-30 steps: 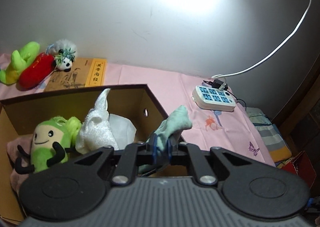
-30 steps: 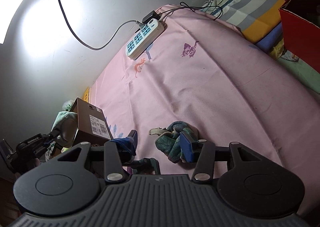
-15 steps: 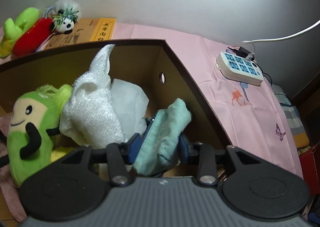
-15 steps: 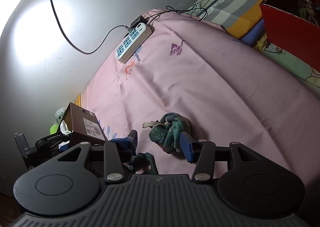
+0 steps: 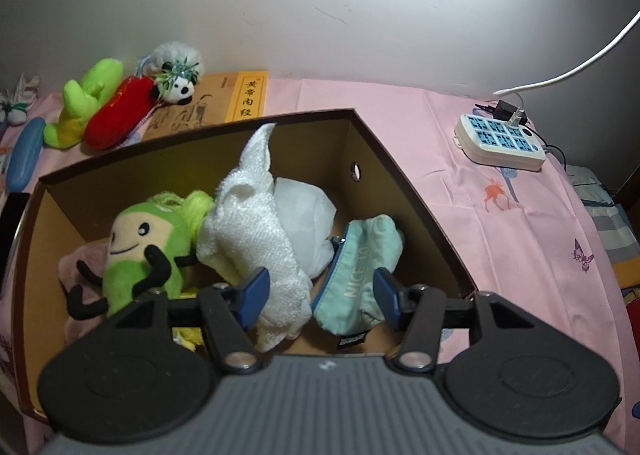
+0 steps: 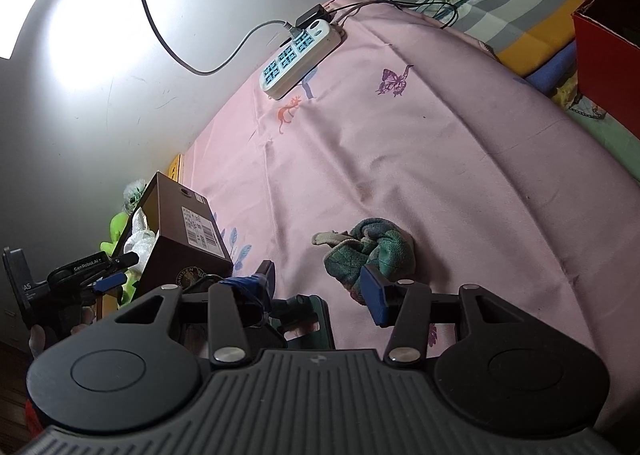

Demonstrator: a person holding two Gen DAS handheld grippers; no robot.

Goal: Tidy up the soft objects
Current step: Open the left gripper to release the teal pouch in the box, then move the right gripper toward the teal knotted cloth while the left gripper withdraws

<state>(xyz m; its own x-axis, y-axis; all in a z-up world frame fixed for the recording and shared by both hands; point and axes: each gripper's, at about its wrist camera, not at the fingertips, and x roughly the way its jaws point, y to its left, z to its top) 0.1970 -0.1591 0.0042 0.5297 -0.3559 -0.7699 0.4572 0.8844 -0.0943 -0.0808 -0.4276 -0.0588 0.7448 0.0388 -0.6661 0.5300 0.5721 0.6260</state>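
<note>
The left gripper (image 5: 320, 291) hangs over the open cardboard box (image 5: 404, 191), which sits on the pink bed sheet (image 5: 500, 223) near the wall-side edge of the bed. Its jaws are opening, and the mint pouch (image 5: 360, 275) lies between them, already resting inside the box against the right wall; the pads look clear of it, so this reads as a release. The pouch was probably set there because that corner was the free space beside the white towel (image 5: 252, 231) and the green plush toy (image 5: 140, 251), which fill the rest of the box.

The right gripper (image 6: 320, 287) stands open just above the sheet, close to the near edge of the bed. A crumpled green cloth (image 6: 372, 251) lies on the sheet just ahead of its right finger, not between the pads, so it appears lined up as the next soft thing to collect.

A green, a red and a panda plush toy (image 5: 178, 85) are outside the box, by the wall.
</note>
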